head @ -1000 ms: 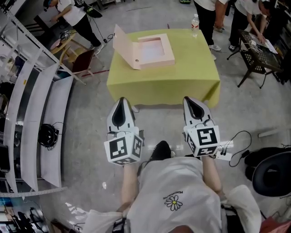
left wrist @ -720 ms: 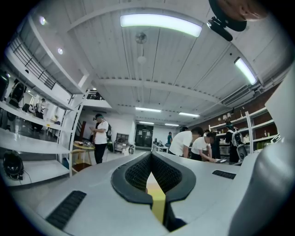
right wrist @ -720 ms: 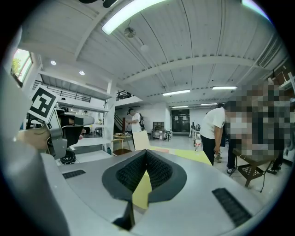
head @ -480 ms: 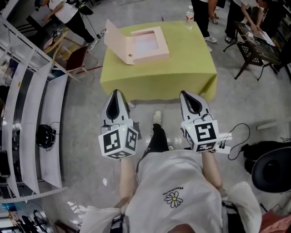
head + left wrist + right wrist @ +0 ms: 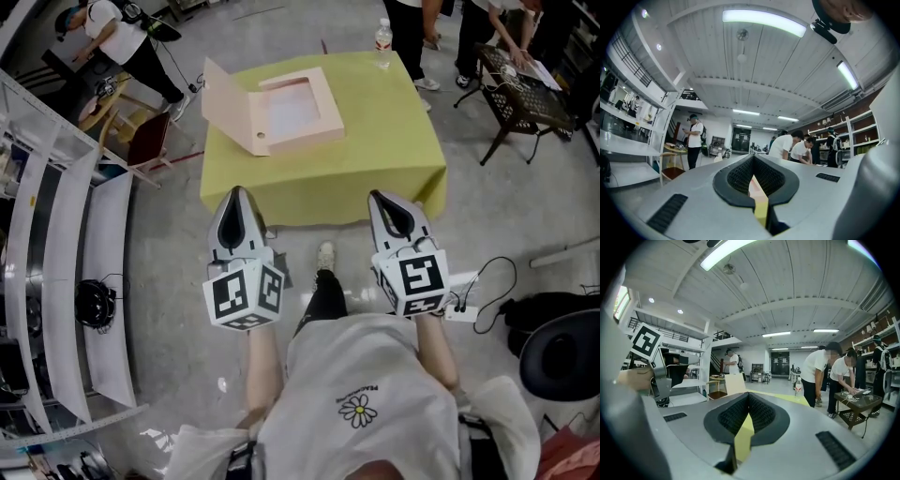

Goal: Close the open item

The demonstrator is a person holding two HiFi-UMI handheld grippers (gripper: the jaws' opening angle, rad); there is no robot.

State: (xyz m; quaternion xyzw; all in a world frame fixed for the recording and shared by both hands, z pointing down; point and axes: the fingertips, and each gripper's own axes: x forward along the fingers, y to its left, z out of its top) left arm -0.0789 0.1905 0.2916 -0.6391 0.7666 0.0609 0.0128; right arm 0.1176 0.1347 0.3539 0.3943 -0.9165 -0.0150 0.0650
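Note:
A flat pink box [image 5: 292, 111] lies open on the table with the yellow-green cloth [image 5: 375, 141], and its lid [image 5: 225, 105] stands up at the box's left side. My left gripper [image 5: 236, 199] and right gripper [image 5: 384, 202] are held side by side over the floor, short of the table's near edge, both shut and empty. In the left gripper view the shut left gripper [image 5: 753, 161] frames a sliver of the pink box [image 5: 754, 186] and the cloth. In the right gripper view the right gripper [image 5: 748, 399] points at the cloth, with the lid [image 5: 735, 384] to the left.
A water bottle [image 5: 382, 39] stands at the table's far edge. People stand beyond the table and by a black wire table [image 5: 525, 89] at the right. White shelves [image 5: 66, 234] run along the left, with a chair [image 5: 145, 136] near them. A cable and power strip [image 5: 464, 309] lie on the floor.
The person has stepped toward the table, and both grippers have come closer to its near edge. Both stay shut. The box has not moved.

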